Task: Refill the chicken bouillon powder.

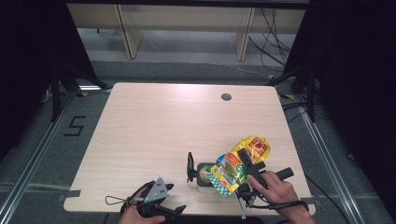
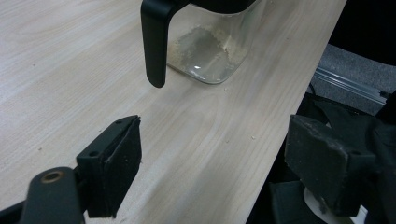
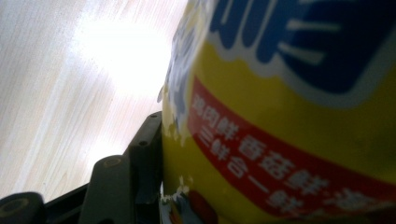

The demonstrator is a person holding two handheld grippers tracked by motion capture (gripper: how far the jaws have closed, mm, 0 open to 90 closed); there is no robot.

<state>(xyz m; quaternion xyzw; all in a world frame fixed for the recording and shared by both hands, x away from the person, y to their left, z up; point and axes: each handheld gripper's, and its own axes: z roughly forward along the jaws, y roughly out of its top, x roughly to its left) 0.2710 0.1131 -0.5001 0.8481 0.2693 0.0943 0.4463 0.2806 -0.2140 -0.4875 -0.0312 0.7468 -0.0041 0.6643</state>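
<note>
Lower right of the high view: right gripper (image 1: 244,164) fingers clamp a yellow snack bag (image 1: 239,163) over a glass jug (image 1: 203,173). Left gripper (image 1: 175,198), lower centre, gapes wide, empty, above the wooden surface (image 1: 163,126).

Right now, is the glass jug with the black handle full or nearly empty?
Nearly empty. In the left gripper view, the glass jug holds a thin layer of pale powder at its bottom, and the clear wall above it shows nothing.

Yellow bag (image 1: 243,163) tilted over glass jug (image 1: 204,173)
</note>
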